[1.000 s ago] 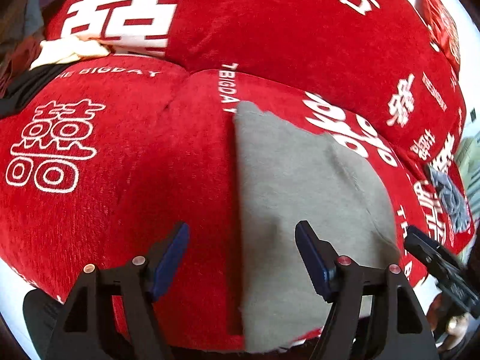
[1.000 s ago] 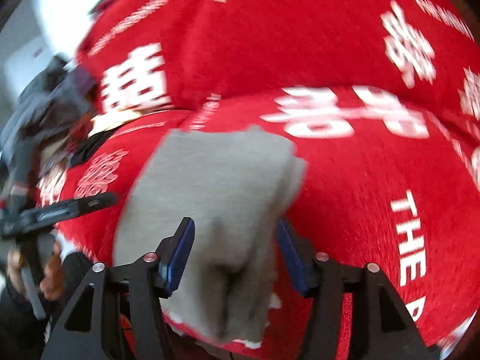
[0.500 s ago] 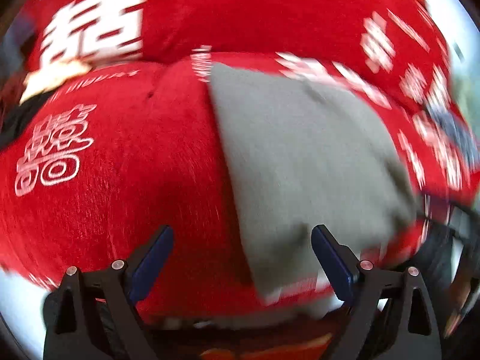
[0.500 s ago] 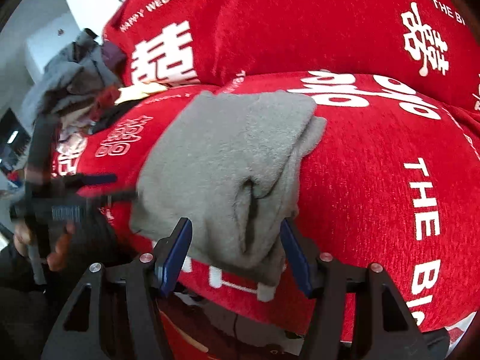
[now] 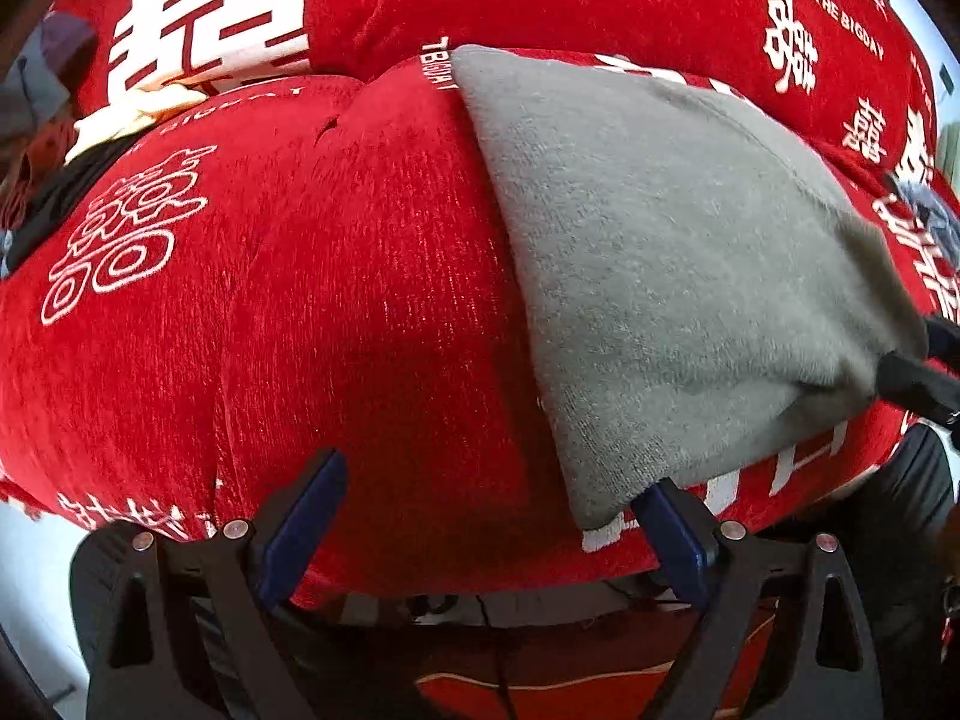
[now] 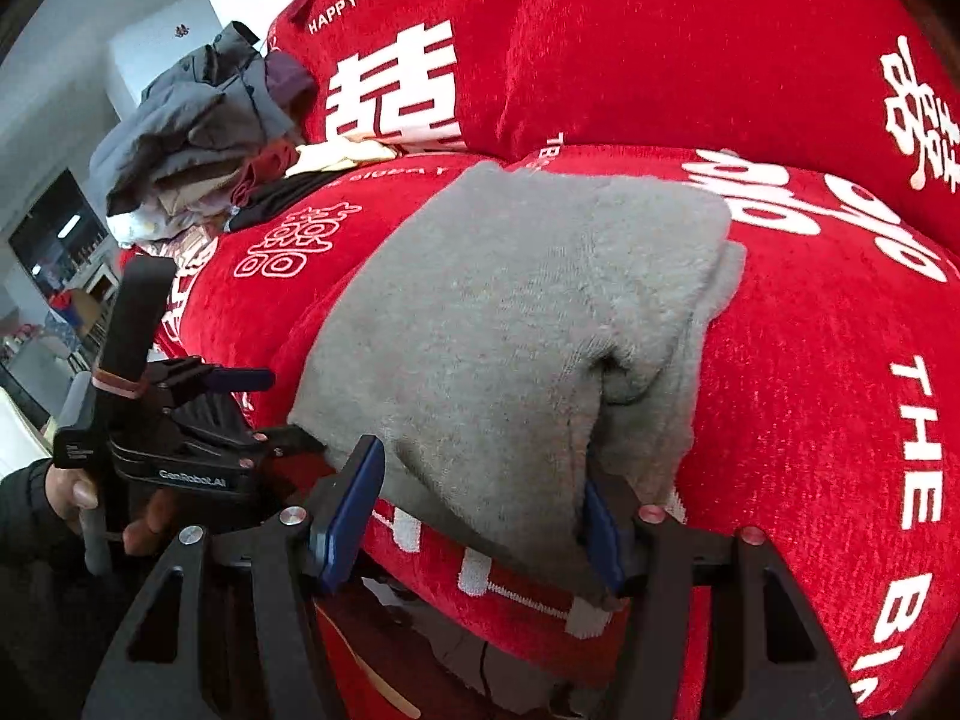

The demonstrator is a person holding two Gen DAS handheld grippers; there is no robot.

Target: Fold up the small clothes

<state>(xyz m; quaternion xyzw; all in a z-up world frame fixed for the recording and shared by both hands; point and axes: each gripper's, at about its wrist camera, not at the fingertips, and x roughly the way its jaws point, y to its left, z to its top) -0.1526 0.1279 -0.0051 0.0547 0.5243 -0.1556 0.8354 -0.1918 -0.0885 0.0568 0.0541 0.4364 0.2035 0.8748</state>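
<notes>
i see my left gripper [image 5: 489,531] with its jaws spread wide over the front edge of the red cushion [image 5: 336,300]. the grey garment [image 5: 672,276] lies folded on that cushion, its near corner touching the blue pad of the right-hand finger [image 5: 669,534]. at the right edge, my right gripper [image 5: 918,387] meets the garment's other corner.

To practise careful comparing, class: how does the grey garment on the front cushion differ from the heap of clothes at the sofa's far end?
The grey garment is one piece in one colour; the heap of clothes is several pieces: grey, maroon, cream, black. The grey garment lies fairly flat in layers; the heap of clothes is crumpled and piled high. Both rest on the red sofa cover.
</notes>
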